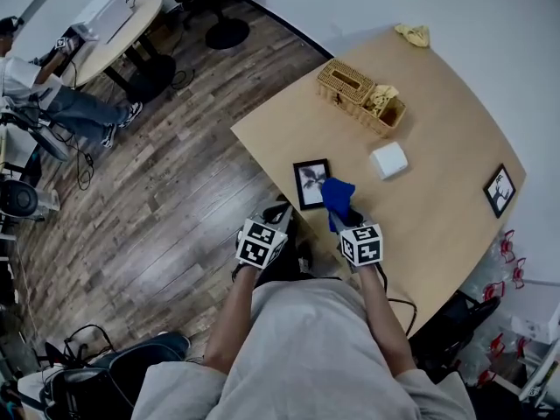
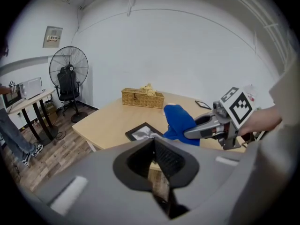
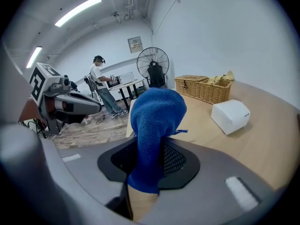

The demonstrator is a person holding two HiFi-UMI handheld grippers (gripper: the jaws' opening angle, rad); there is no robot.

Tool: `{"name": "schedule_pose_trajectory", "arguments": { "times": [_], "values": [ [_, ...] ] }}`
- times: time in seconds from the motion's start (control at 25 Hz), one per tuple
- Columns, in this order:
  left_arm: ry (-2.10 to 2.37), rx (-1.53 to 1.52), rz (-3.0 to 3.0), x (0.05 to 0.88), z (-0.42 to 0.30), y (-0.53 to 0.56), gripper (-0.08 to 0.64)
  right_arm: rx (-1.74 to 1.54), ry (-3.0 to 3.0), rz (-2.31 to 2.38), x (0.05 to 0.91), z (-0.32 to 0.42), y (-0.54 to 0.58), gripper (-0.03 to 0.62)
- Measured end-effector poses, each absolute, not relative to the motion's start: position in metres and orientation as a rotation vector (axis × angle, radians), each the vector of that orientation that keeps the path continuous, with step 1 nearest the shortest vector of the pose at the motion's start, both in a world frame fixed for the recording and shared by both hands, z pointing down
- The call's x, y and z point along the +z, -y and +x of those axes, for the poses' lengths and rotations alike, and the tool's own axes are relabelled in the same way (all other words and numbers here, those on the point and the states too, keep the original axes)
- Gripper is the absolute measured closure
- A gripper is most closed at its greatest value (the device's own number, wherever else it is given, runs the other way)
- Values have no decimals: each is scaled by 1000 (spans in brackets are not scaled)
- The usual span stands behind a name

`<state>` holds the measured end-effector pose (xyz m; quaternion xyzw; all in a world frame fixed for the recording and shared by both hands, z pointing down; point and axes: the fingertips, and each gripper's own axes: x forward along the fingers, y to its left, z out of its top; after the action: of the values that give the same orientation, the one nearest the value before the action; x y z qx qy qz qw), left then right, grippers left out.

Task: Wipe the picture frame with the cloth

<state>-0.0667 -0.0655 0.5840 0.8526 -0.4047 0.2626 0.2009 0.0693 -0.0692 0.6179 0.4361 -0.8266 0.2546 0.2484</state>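
Two claws: left claw [image 1: 278, 213] is being held closed on nothing; right claw [image 1: 343, 220] is being clenched on the blue cloth [image 1: 337, 195].
Picture frame [image 1: 311, 183]: is lying flat near the tabletop [image 1: 437, 199] edge, beside the cloth.
Risk: the unbraced frame could be pushed off the edge during wiping.

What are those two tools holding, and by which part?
The right tool pinches the blue cloth near one bunched end; the rest sticks out ahead. The left tool holds nothing.
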Motion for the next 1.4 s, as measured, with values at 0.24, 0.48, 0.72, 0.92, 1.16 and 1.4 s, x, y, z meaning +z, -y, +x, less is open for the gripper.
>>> {"name": "schedule_pose_trajectory", "arguments": {
  "times": [0.24,0.48,0.72,0.92,1.16,1.4],
  "values": [
    [1154,688,2378,579,-74,63,508,694,2269,1212,615,63,70,480],
    [1158,685,2380,578,-77,59,508,702,2261,1208,617,58,68,480],
    [1154,680,2380,578,-75,57,508,724,2233,1217,618,62,69,480],
    [1135,693,2388,580,-71,59,508,727,2225,1235,617,66,72,480],
    [1121,690,2392,584,-70,55,508,710,2218,1258,615,69,69,480],
    [1121,683,2390,583,-69,52,508,685,2207,1294,608,79,64,480]
  ]
}}
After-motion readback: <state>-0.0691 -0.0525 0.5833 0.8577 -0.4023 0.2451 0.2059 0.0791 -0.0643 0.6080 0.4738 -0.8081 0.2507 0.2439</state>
